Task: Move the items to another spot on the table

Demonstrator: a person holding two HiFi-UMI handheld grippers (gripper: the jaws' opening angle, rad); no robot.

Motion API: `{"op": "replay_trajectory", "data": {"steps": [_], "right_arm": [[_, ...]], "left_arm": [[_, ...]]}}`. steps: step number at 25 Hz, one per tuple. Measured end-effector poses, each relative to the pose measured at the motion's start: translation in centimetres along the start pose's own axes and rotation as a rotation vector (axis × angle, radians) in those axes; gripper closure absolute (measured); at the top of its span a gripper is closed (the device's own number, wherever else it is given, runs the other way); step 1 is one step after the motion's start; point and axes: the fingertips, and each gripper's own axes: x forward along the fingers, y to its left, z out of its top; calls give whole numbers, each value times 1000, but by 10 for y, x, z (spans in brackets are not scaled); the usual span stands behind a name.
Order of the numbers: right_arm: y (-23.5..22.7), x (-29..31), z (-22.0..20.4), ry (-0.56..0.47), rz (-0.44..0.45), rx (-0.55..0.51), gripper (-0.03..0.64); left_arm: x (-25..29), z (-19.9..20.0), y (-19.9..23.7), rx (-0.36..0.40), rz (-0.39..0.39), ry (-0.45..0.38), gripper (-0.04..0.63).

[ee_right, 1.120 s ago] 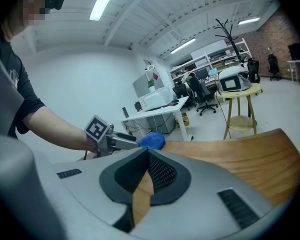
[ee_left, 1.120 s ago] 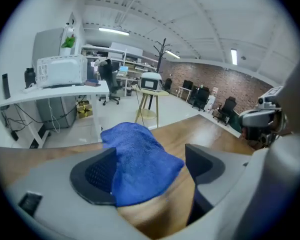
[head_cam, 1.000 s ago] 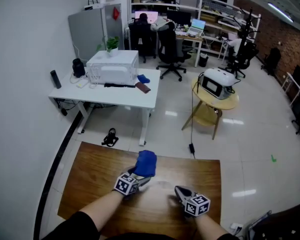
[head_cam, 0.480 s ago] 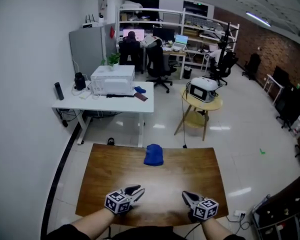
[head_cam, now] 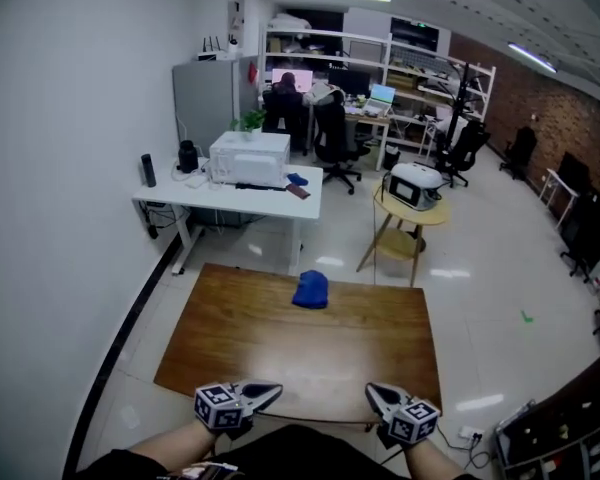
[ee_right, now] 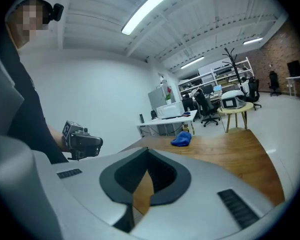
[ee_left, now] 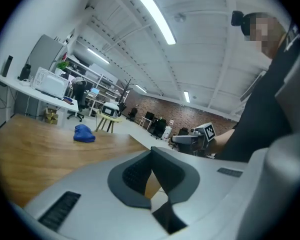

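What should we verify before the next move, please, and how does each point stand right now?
1. Left gripper empty: ok; its jaws have just closed with nothing between them.
2. Right gripper empty: ok; jaws together on nothing.
3. Blue cloth set down: ok; it lies free on the wooden table, near the far edge.
4. Cloth safely inside that edge: cannot tell.
5. Jaws open for another grasp: not ok; both are shut.

A blue cloth (head_cam: pixel 311 290) lies ahead of the right gripper (head_cam: pixel 375 393) on a brown wood-grain table (head_cam: pixel 230 338). The gripper is grey, and its cube (head_cam: pixel 412 420) bears black-and-white squares.
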Motion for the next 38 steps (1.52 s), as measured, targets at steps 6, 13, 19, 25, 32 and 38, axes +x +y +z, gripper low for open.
{"op": "replay_trajectory", "data": {"steps": [6,13,19,25,32,38], "right_arm": [[24,-63,-16,-4,98,-43,623],[42,-85,-35,-18,104,-34,624],[102,-64,-35,-45,81,34,624],[158,-26,-45,-25,120,33,623],[162,-17,-47,-19,108,56,626],[155,-20,-40,-11,100,31,626]], "left_arm": [[8,-33,-71,-87,37,-36,603],[-7,-19,-90,-77,27,-84,603],[-54,-29,-79,-47,28,-52,603],[-97,-27,-70,-6,22,-53,603],[-112,-39,-64,-3,13,-13,603],[-108,-32,-64,-37,25,-55,603]]}}
